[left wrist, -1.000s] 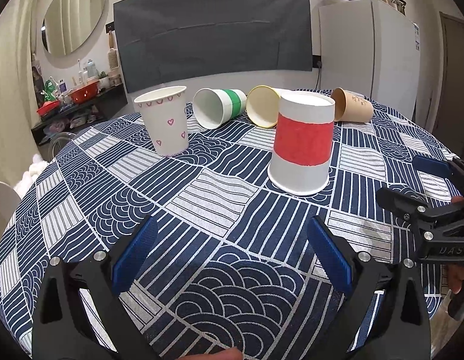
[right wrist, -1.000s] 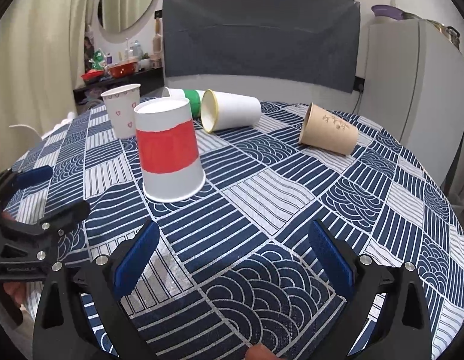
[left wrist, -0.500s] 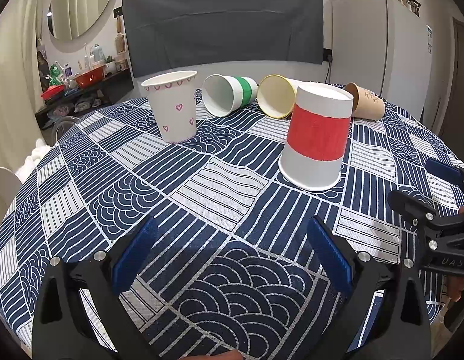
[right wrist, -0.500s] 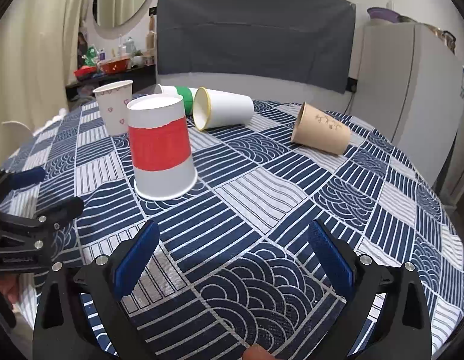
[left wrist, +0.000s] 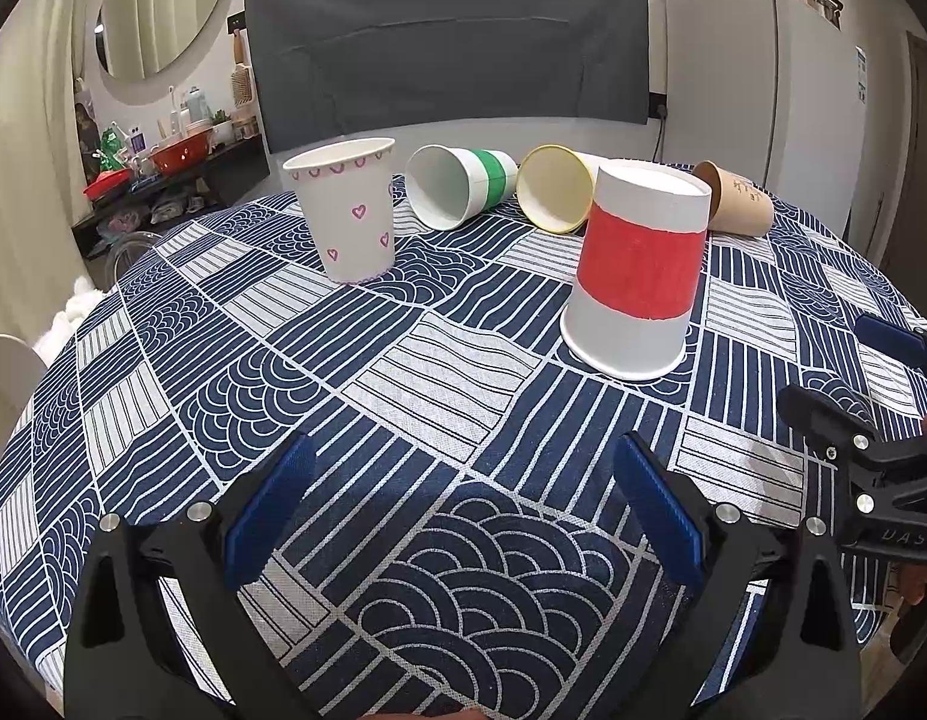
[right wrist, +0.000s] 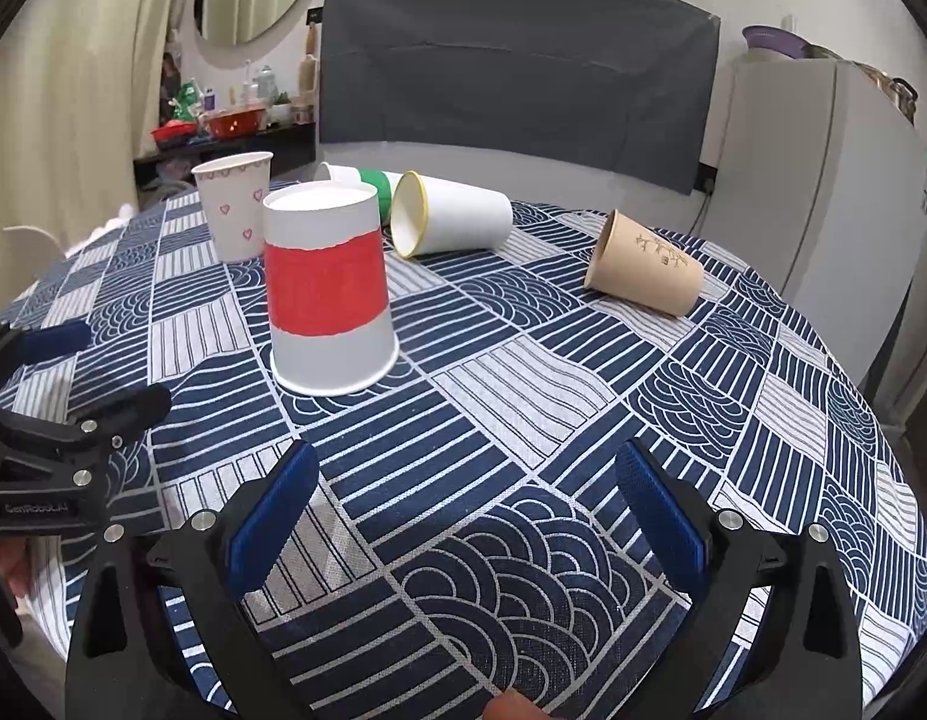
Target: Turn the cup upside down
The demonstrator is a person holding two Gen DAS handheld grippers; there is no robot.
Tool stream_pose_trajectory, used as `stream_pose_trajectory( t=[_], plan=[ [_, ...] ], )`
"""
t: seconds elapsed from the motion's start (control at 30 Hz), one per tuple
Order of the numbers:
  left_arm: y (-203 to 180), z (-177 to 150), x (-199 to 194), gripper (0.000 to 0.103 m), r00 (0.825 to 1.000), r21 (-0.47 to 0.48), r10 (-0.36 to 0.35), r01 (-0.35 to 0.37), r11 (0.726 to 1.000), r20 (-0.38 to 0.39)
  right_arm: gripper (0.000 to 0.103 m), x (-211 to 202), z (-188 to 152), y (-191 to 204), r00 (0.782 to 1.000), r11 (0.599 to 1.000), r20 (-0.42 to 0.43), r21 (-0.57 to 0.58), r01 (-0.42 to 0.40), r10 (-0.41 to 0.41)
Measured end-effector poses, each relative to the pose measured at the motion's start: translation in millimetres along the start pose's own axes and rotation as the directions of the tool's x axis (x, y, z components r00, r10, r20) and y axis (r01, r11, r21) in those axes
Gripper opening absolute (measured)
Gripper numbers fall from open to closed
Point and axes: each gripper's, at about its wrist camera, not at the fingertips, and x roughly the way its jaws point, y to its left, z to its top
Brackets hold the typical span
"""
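Currently both grippers are hovering low over the counter [left wrist: 403, 372] with fingers spread wide, holding nothing.

Left gripper [left wrist: 463, 504]: blue fingers [left wrist: 271, 504] are gaping over bare patterned cloth. Red-banded cup [left wrist: 637, 267] is sitting rim-down on the counter, ahead of the fingers and off toward the right one, well apart from both. Heart-print cup [left wrist: 352, 210] is standing upright, ahead and left of the left finger, farther out. Beyond those, three cups are lying on their sides along the far edge: green-banded cup [left wrist: 460, 192], yellow-rimmed cup [left wrist: 556, 195], brown cup [left wrist: 736, 207]. Right gripper [left wrist: 871, 396] is showing at the right edge of this view, also spread open.

Right gripper [right wrist: 463, 504]: blue fingers [right wrist: 658, 510] are gaping over cloth too. Red-banded cup [right wrist: 328, 288] is sitting ahead of the left finger, not between the fingers, not touching. Heart-print cup [right wrist: 235, 204] is standing just behind it to the left. Yellow-rimmed cup [right wrist: 451, 222] is lying straight ahead, farther out; green-banded cup [right wrist: 373, 180] is partly hidden behind it. Brown cup [right wrist: 643, 264] is lying ahead of the right finger, well apart. Left gripper [right wrist: 73, 372] is showing at the left edge.
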Motion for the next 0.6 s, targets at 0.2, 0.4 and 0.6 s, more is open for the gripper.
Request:
stream_pose_trajectory(
  t=[0.2,0.4,0.6],
  plan=[
    [-0.4,-1.0,-1.2,0.097,1.0,0.006,0.0,0.0,1.0,0.008,0.095,-0.6,-0.6,0.4,1.0,1.0,0.002,0.0,0.002,-0.002],
    [0.3,-0.7,-1.2,0.097,1.0,0.006,-0.007,0.007,1.0,0.005,0.095,-0.9,-0.5,0.3,1.0,1.0,0.001,0.001,-0.003,0.003],
    [2.3,0.0,1.1,0.097,1.0,-0.008,-0.012,0.012,1.0,-0.011,0.095,0.7,-0.1,1.4,1.0,1.0,-0.01,-0.007,-0.017,0.017]
  ],
)
